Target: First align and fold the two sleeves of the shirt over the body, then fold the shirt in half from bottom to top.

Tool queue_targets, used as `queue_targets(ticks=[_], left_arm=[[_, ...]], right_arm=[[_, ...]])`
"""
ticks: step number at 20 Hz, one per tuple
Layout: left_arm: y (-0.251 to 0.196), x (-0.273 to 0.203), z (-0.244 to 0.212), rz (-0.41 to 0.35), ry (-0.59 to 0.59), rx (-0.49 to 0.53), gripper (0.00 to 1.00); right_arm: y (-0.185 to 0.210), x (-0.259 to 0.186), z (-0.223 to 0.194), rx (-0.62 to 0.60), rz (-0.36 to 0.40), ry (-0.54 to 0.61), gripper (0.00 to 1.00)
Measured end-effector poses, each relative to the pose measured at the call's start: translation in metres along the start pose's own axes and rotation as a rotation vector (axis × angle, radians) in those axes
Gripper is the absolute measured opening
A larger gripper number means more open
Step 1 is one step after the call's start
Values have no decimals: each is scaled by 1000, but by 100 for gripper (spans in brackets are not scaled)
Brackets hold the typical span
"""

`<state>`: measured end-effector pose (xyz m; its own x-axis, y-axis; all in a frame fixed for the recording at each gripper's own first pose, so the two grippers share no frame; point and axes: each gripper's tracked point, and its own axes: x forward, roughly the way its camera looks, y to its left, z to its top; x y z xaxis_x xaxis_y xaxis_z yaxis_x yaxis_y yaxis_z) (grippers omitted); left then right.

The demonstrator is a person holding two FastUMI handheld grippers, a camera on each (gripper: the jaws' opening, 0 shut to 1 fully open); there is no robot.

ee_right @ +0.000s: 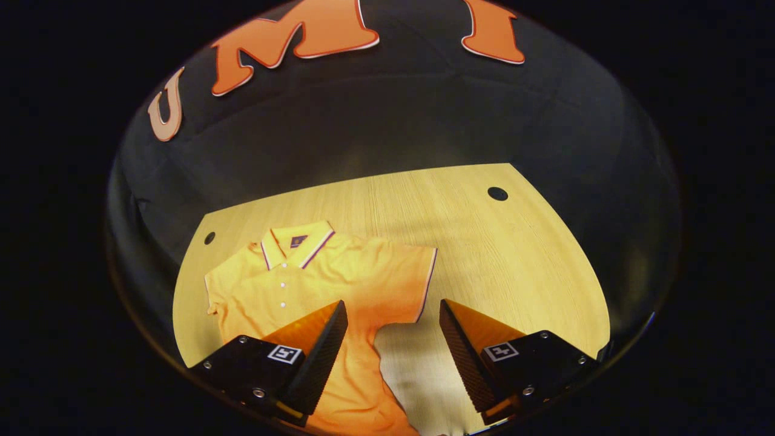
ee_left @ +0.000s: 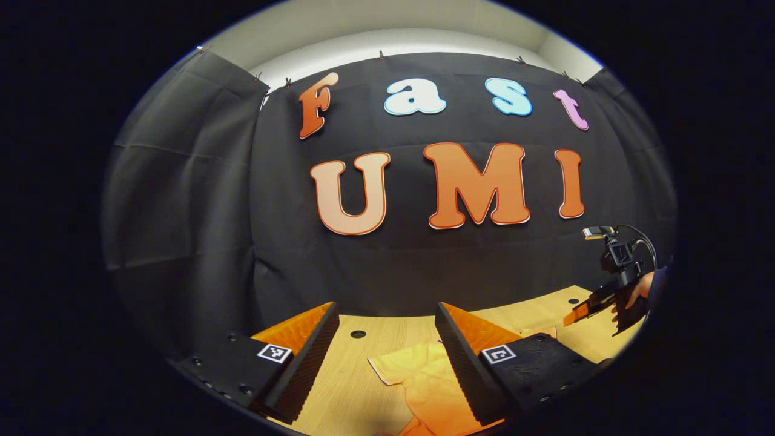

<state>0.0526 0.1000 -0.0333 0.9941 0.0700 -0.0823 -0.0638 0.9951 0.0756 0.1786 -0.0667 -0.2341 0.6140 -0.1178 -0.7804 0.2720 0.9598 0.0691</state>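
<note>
Both tools wide, holding nothing. Shirt (ee_right: 315, 284) flat on tabletop (ee_right: 484, 254), w/ sleeve (ee_right: 399, 272) just ahead of right tool (ee_right: 393, 327); soft, limp, so we'd pinch sleeve hem.

My left gripper view sits low and close over the surface (ee_left: 357, 375), facing level at the booth wall, with my right hand-held gripper (ee_left: 575, 315) far off at its right edge. My right gripper view looks steeply down from higher up. Both share the shirt (ee_right: 339, 284) and the surface.
</note>
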Motion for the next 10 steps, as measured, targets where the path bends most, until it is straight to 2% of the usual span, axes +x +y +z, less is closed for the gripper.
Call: queue_targets(ticks=[3, 5, 6, 10], left_arm=[[0, 0, -8, 33, 41, 0, 96], [0, 0, -16, 55, 76, -4, 97], [-1, -1, -20, 65, 86, -5, 97], [-3, -2, -30, 96, 133, 16, 96]], right_arm=[[-10, 33, -3, -19, -16, 98, 93], [-12, 49, -4, 13, -1, 166, 93], [-11, 59, -5, 32, 8, 197, 86], [-21, 96, -13, 50, 1, 309, 78]])
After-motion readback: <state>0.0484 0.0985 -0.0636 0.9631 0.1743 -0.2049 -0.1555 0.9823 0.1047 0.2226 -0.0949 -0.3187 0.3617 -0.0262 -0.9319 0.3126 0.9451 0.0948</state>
